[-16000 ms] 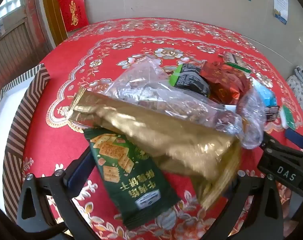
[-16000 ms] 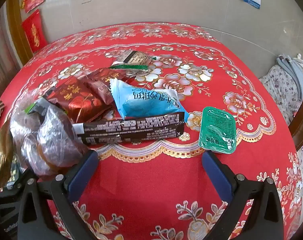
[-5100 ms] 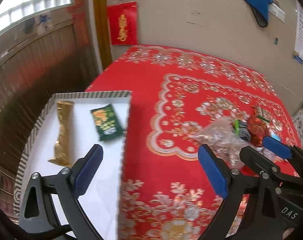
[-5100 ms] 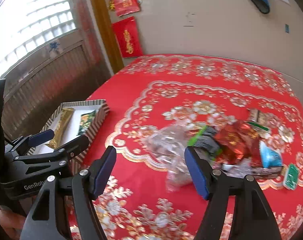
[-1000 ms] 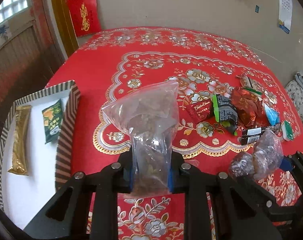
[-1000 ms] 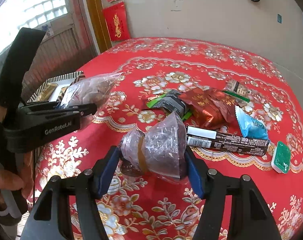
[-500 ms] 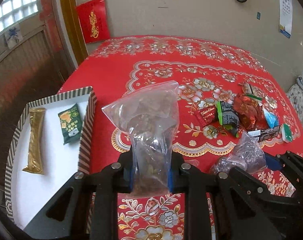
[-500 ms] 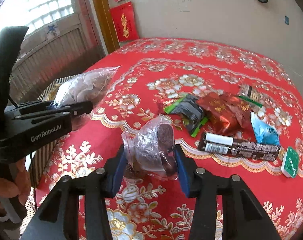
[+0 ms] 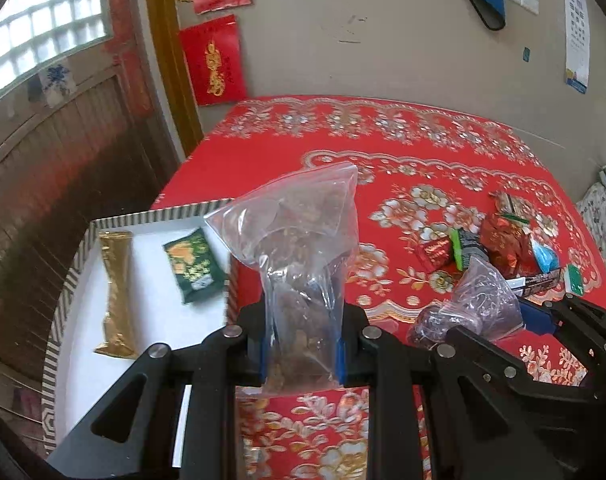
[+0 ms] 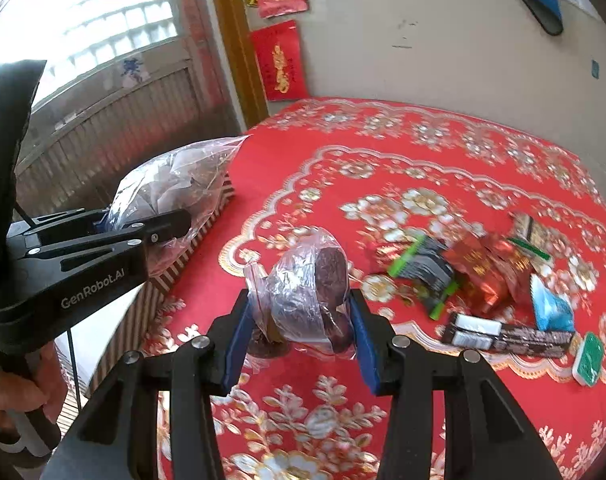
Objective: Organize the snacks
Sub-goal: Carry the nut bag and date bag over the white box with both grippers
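At the far left of the left wrist view a white tray with a striped rim point(image 9: 75, 276) sits beside the table edge, holding a long gold packet point(image 9: 117, 294) and, to its right, a green cracker packet point(image 9: 195, 266), the two apart from each other. In the lower centre of that frame the left gripper point(image 9: 301, 346) has its jaws drawn narrow and pressed on the lower part of a clear zip bag of brown snacks point(image 9: 303, 248), which stands upright above the pads and overlaps the tray's right rim in the picture. Right of it, at the lower right, the right gripper point(image 9: 499, 320) holds a small crumpled clear bag of dark round snacks point(image 9: 479, 300). In the right wrist view the same small bag point(image 10: 307, 292) sits squeezed between the blue pads point(image 10: 363, 344), the jaws having just been closing on it, lifted clear of the red floral tablecloth point(image 10: 423, 168). Further right, on the cloth at the frame's right side, lie the remaining snacks close together: a black packet with green edges point(image 10: 431, 268), red foil packets point(image 10: 487, 268), a light blue packet point(image 10: 551, 308), a long dark bar point(image 10: 507, 336) and a small green tub point(image 10: 589, 358)
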A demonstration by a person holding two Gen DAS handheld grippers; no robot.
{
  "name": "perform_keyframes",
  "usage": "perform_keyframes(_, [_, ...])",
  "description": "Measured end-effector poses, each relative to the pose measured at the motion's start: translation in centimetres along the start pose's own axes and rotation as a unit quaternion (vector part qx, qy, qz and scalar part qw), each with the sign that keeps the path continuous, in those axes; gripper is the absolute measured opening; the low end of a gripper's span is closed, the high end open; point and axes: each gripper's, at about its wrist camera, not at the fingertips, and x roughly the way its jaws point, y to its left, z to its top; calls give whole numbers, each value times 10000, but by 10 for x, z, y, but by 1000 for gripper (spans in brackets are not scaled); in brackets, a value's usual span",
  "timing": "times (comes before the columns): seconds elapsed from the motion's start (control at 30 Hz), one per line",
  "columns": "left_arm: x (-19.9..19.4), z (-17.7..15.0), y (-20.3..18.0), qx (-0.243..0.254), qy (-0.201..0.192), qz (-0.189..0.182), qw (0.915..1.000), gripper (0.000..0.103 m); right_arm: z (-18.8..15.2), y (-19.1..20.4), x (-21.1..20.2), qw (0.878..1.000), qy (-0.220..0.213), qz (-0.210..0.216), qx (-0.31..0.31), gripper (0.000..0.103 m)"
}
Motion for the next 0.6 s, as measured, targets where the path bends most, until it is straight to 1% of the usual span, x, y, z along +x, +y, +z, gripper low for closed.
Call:
perform_keyframes(0.2, [-7, 0, 24, -110, -51, 134, 9998, 25, 8, 19, 7, 9998, -5, 117, -132, 46])
perform_keyframes(0.6, [-11, -12, 77, -443, -35, 382, 9983, 25, 23, 63, 25, 9983, 40, 355, -463, 46])
